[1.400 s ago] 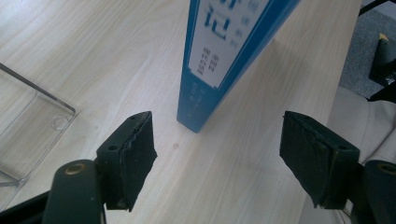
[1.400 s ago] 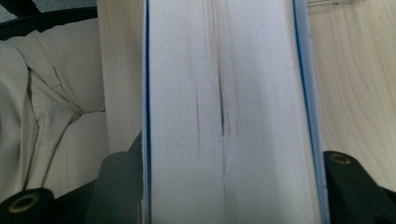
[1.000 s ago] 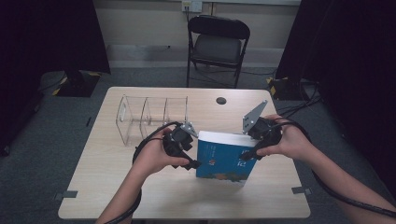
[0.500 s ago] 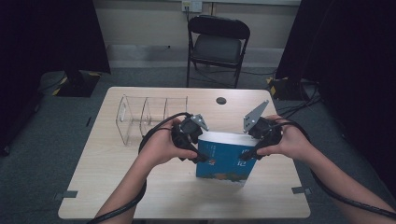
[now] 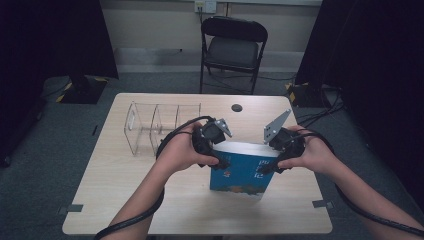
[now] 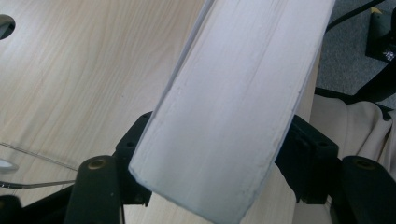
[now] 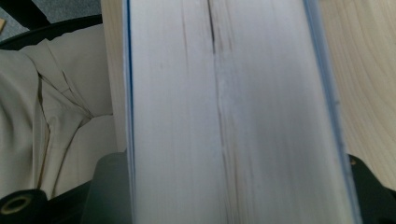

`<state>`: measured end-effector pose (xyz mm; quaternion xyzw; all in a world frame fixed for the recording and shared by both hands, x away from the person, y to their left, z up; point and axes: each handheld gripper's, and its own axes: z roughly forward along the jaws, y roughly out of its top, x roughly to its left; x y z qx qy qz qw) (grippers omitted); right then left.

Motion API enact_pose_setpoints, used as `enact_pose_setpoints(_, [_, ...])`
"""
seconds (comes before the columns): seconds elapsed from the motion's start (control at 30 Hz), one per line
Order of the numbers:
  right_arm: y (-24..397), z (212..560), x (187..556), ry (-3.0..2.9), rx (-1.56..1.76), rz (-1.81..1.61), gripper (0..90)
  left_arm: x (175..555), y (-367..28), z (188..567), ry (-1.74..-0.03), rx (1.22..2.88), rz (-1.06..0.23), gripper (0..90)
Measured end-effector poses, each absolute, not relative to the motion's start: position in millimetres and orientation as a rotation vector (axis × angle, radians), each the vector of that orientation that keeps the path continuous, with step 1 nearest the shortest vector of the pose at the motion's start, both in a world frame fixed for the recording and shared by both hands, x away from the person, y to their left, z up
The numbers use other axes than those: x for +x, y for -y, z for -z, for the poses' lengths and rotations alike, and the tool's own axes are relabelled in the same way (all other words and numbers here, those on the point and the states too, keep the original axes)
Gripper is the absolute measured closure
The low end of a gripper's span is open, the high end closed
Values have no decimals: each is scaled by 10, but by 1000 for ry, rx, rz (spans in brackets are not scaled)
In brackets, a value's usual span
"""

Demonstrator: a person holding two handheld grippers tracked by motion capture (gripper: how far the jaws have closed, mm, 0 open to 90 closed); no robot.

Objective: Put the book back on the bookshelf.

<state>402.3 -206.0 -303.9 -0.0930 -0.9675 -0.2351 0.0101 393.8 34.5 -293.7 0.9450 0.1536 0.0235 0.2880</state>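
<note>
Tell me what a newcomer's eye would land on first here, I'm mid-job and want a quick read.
The thick blue book standing upright near the table's middle, pinched between the left gripper and the right gripper at its two ends. The left gripper's jaws have just been closing, with the book's white page block between them. Behind the left hand sits a clear plastic divided organizer, and a black folding chair stands beyond the table.
</note>
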Motion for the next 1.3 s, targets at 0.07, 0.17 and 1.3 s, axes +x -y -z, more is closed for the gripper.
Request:
enact_pose_setpoints(0.07, [2067,3044,4025,3019,-292,738,438,3937,-339,2932,-393,2537,-80,384])
enact_pose_setpoints(0.17, [2076,3056,4027,3007,-296,757,439,3942,-320,2923,-385,2554,-88,412])
enact_pose_setpoints(1.3, [2312,3190,4075,2987,-327,861,423,3930,-99,2922,-353,2648,22,553])
